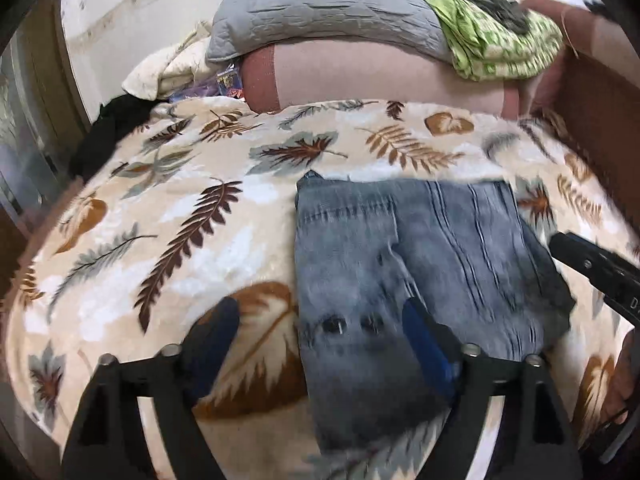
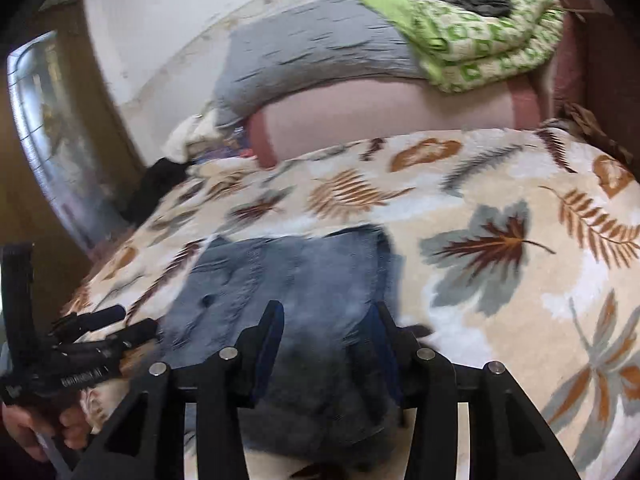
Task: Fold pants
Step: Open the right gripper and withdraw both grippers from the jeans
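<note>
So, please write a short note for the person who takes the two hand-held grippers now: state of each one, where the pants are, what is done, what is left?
Left hand-held gripper: open, holds nothing, over the near left edge of the jeans.
Right hand-held gripper: open, empty, over the jeans' near edge.
Jeans: lie on the leaf-print blanket in a compact, roughly rectangular bundle.
Done: the pants look already folded.
Left: perhaps one more fold or smoothing; the blur hides the layers, so check first.

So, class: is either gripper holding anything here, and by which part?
Nothing is held: left gripper and right gripper are open over the folded grey-blue denim pants.
</note>
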`<state>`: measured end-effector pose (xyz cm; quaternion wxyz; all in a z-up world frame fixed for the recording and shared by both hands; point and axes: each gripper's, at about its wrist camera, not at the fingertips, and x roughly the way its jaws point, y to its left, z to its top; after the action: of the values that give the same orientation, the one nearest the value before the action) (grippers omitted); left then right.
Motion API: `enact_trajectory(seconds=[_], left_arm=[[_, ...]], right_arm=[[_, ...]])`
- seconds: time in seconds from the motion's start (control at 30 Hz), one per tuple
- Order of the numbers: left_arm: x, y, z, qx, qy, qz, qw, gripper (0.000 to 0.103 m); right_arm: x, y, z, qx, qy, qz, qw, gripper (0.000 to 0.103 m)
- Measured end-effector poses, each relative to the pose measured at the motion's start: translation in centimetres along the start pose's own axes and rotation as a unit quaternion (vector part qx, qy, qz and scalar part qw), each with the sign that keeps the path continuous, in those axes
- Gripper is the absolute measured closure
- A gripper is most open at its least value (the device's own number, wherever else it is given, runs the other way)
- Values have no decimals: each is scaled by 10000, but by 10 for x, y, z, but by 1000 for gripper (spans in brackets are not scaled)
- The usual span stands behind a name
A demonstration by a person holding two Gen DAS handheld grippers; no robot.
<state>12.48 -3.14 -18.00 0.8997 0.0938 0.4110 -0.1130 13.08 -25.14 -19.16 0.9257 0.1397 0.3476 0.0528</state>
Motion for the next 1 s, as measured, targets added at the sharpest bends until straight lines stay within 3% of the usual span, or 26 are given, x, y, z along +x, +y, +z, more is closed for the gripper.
enact_trajectory(seconds=[0.13, 0.2, 0.27, 0.33, 0.53, 0.63, 0.8, 1.0], left_arm=[[22, -14, -20, 262, 585, 40, 9979, 18], [12, -11, -18, 142, 516, 73, 9985, 18], [-10, -12, -12, 227, 284, 74, 9993, 18], [-44, -14, -5, 423, -215, 261, 9985, 18], [-113, -21, 3, 467, -985, 371, 9933, 18], [-136, -30, 2, 499, -1153, 424, 9912, 18], [-171, -34, -4, 441, -1336, 338, 9895, 18], [-190, -27, -4, 306, -1469, 494, 9874, 17]], right_arm=[[37, 11, -28, -284, 1143, -257, 9927, 55], [25, 14, -24, -304, 1002, -282, 9941, 55], [2, 10, -21, -49, 748, -19, 9972, 55], [-25, 7, -22, 83, 403, 37, 9991, 55], [-107, 11, -34, 228, -315, 172, 9991, 53], [-143, 17, -34, 134, -564, 20, 9983, 40], [-190, 32, -29, -53, -905, -184, 9957, 39], [-198, 57, -21, -318, -877, -317, 9951, 35]])
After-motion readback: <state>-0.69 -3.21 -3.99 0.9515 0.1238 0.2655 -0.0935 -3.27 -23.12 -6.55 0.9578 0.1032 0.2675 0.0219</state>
